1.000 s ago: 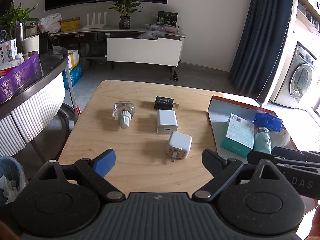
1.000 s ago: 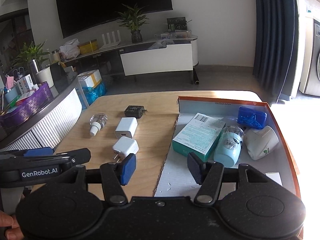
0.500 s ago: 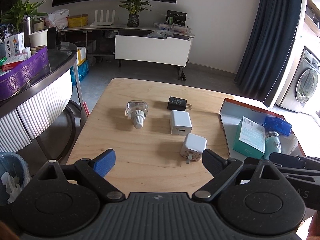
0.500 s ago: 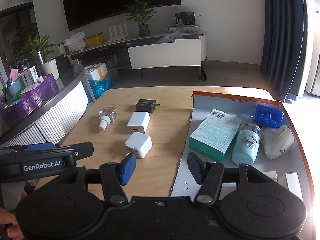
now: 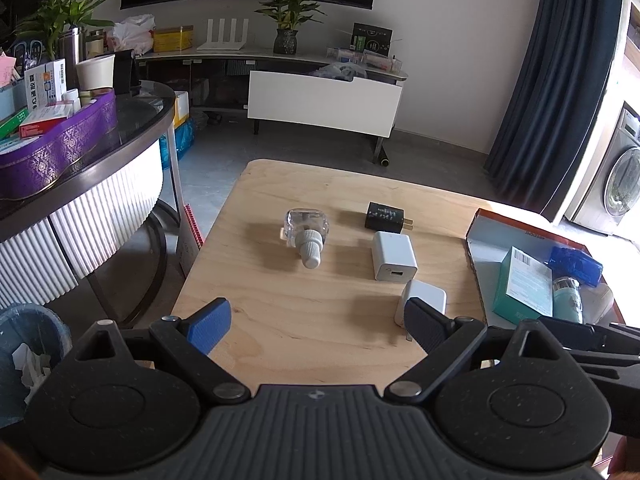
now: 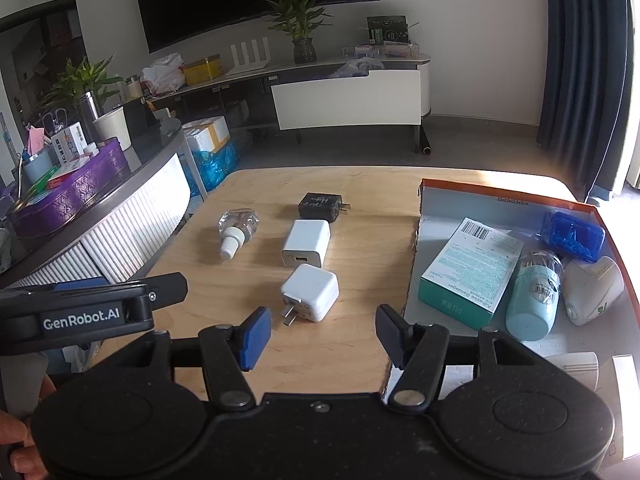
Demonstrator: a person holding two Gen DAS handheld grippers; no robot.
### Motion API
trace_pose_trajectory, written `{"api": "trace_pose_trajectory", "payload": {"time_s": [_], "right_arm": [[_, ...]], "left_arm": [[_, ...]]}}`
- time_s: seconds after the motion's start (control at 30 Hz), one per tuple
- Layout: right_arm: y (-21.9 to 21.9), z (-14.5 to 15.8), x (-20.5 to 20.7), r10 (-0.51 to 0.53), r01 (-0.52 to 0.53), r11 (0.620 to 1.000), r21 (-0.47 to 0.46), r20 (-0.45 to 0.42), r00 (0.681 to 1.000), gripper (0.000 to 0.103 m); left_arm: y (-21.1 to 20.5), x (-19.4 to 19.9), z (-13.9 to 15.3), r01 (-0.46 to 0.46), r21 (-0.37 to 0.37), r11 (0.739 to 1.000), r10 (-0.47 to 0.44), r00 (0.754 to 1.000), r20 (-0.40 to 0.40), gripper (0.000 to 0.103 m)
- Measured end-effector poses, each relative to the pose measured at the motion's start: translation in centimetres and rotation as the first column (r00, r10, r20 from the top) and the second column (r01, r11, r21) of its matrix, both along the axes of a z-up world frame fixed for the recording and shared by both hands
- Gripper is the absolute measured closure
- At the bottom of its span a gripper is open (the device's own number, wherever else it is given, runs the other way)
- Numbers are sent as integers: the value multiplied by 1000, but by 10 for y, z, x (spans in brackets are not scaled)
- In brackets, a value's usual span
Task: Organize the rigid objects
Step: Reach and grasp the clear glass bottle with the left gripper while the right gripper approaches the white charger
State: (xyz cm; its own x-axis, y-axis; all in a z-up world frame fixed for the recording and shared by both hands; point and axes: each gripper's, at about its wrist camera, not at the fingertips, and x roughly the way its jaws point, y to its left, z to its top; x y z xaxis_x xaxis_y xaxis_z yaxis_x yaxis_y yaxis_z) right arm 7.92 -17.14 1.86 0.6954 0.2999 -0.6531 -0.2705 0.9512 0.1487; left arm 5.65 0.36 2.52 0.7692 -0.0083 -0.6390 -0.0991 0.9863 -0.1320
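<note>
I have both grippers hanging over the near edge of the wooden table [image 6: 352, 184], neither holding anything. My right gripper [image 6: 323, 335] has its jaws spread with only bare tabletop between them; my left gripper [image 5: 316, 325] is spread wider, also on nothing.

What matters for the next reach is the nearest white charger cube [image 6: 310, 291]. From my right gripper it lies just ahead and a touch left of centre, nearly in line with the gap, its two metal prongs pointing back towards my blue left pad [image 6: 253, 338]. From my left gripper the same cube sits off to the right, partly hidden behind the black right finger [image 5: 424, 324], so I judge the right hand the better placed for it.

Beyond it, further along the same line, are the second white charger [image 6: 306, 243] and then the black charger [image 6: 320, 205], with the small clear bottle [image 6: 236, 229] ahead and to the left, cap towards me. The orange-rimmed box [image 6: 508, 196] lies to the right of my right gripper, already holding a teal carton [image 6: 472, 272], a pale blue bottle [image 6: 534, 296] and other items. I'd expect the cube to go rightwards into it.
</note>
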Motion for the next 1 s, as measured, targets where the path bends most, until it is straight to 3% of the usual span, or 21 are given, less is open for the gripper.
{"api": "trace_pose_trajectory", "payload": {"time_s": [1.0], "right_arm": [[25,-29,33,15,-15,1000,-2,-81,997,31]], "left_arm": [[19,28,-22,-12,-8,1000,12,999,-51,7]]}}
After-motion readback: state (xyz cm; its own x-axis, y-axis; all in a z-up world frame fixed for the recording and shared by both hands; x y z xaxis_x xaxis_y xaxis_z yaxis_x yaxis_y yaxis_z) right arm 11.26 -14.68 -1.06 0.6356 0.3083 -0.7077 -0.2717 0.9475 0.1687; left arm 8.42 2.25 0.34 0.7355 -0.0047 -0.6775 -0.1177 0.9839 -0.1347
